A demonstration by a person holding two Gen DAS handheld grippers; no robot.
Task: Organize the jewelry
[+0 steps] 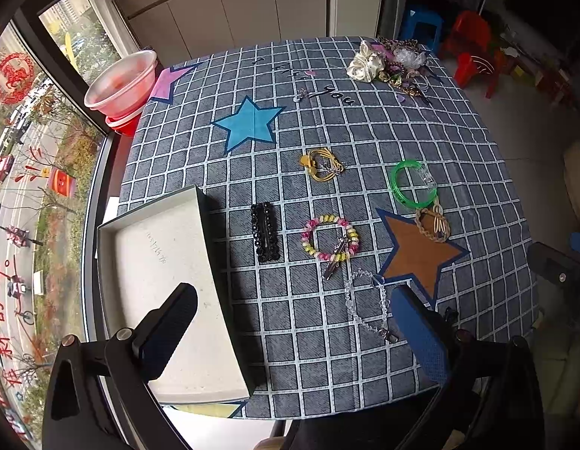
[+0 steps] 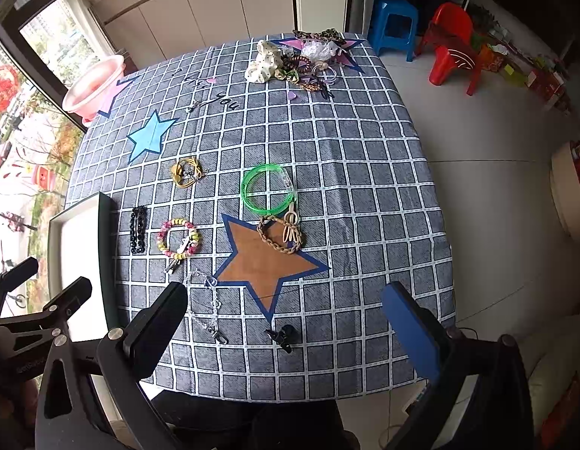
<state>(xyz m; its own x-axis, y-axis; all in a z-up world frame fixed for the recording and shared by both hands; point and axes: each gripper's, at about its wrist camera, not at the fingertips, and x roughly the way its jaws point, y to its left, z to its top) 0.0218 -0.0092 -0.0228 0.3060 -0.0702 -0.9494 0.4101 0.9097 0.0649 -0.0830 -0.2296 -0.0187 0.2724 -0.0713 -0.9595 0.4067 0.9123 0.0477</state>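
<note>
Both sets of fingers spread wide and empty above the near edge of the bench [image 2: 365, 195]; open box [image 1: 113, 232] under the left gripper [image 1: 290, 322]. Clear bead chain [image 2: 209, 305] nearest, just ahead-left of the right gripper [image 2: 286, 322], long axis running near-to-far, clasp end toward the near edge. Black hair clip [image 1: 265, 231] just right of the box, also lying near-to-far.

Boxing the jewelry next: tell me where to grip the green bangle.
Take the green bangle on its bare near-left arc, from above, one finger inside the ring and one outside. It lies flat, and the far-right side is crowded by a clear piece and the braided bracelet.
</note>
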